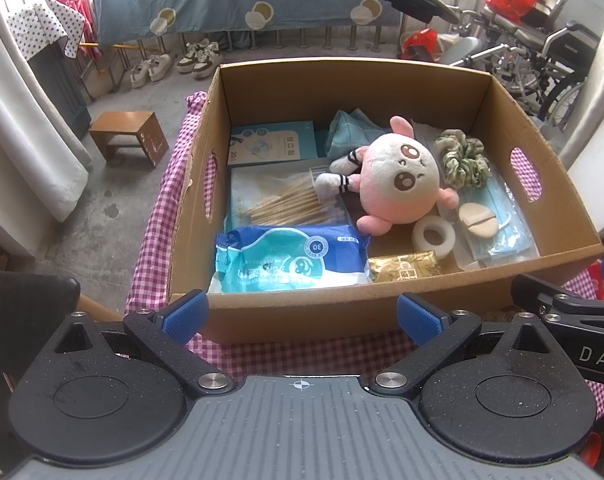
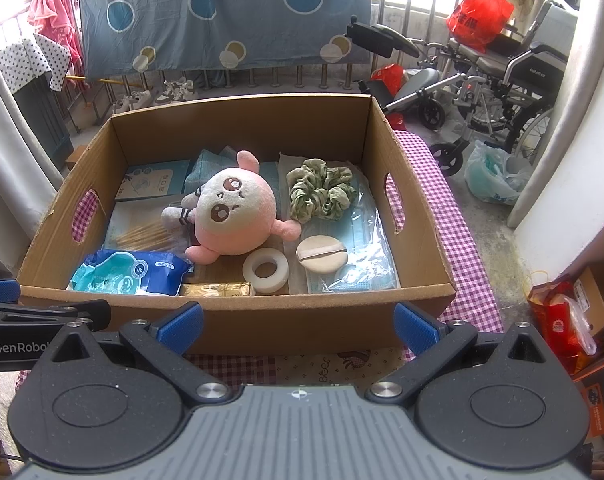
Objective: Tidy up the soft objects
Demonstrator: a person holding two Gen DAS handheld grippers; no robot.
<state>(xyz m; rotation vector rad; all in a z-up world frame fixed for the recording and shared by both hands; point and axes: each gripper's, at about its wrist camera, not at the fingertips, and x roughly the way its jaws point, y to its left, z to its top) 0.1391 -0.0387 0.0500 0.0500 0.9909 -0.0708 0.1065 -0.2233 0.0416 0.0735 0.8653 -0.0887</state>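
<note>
Lying in the cardboard box (image 1: 341, 312), a pink plush toy (image 1: 397, 180) is seen; both grippers' jaws are spread wide, empty.

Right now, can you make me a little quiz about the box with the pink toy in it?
1. True or false: the pink plush toy lies inside the cardboard box.
2. Which thing sits right beside the white tape roll? A) the round powder puff B) a pair of scissors C) a green bottle
3. Fill in: both the left gripper and the right gripper are ____, holding nothing.

Key:
1. True.
2. A; the puff lies next to the roll, below the green scrunchie.
3. Open; each hangs outside the near wall of the box.
</note>
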